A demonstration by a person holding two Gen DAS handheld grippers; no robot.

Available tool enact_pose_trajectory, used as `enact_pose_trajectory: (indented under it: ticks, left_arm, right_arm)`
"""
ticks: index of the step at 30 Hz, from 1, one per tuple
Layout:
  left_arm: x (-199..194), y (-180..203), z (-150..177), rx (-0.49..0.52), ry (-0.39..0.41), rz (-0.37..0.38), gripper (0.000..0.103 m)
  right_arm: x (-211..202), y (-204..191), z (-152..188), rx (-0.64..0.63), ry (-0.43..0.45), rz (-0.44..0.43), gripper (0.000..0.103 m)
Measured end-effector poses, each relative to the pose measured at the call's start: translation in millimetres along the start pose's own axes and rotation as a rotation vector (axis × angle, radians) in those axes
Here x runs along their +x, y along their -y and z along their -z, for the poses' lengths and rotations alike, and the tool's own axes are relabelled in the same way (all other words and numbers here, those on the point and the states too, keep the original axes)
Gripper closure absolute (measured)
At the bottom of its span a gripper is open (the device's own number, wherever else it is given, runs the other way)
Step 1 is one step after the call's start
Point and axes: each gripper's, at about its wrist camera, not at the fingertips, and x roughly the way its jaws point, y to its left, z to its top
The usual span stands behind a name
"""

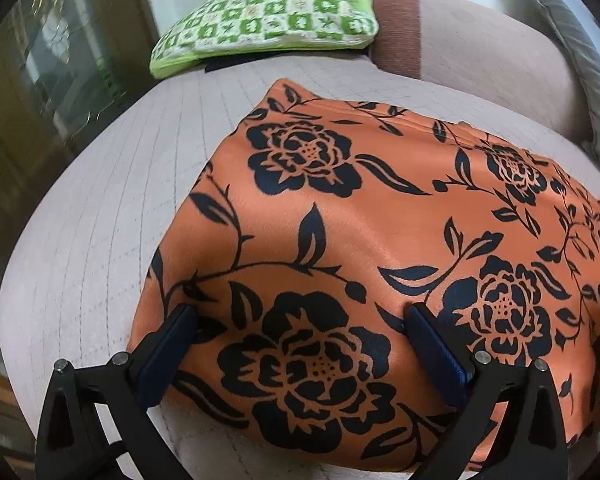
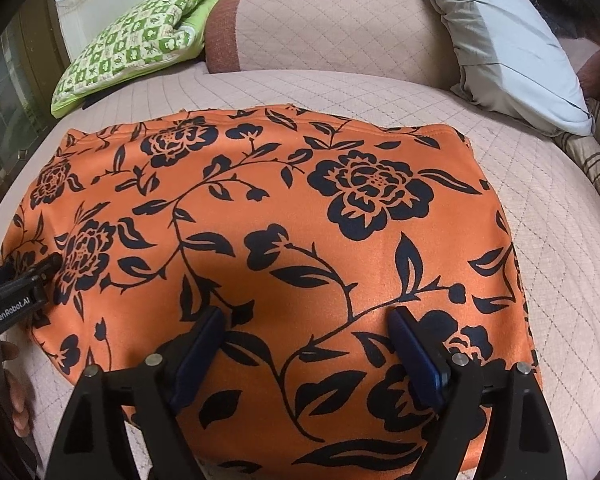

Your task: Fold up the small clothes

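You are holding both grippers, left gripper and right gripper, with jaws spread wide over the orange floral garment, which is lying flat on the quilted bed.

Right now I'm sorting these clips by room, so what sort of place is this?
Probably a bedroom at home. The orange floral garment lies spread on a quilted bed cover, with a grey pillow, a long bolster and a green checked cushion at the far end.
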Motion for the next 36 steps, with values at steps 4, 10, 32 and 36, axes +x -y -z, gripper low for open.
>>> enact_pose_trajectory:
  ticks: [4,10,32,36]
  left_arm:
    - [-1,0,0,-0.018,-0.012,-0.006,0.000]
    - [-12,-17,-3,-0.049,-0.084,0.033,0.000]
    - [-22,-97,28,-0.379,-0.152,0.217,0.000]
    - [-15,-86,23,-0.380,-0.174,0.327,0.000]
  right_arm:
    - [0,0,1,0.003,0.005,0.004,0.017]
    - [-10,5,7,0.006,0.014,-0.005,0.016]
    - [-27,48,10,0.195,-0.030,-0.033,0.015]
    - [-36,48,5,0.197,0.032,-0.057,0.015]
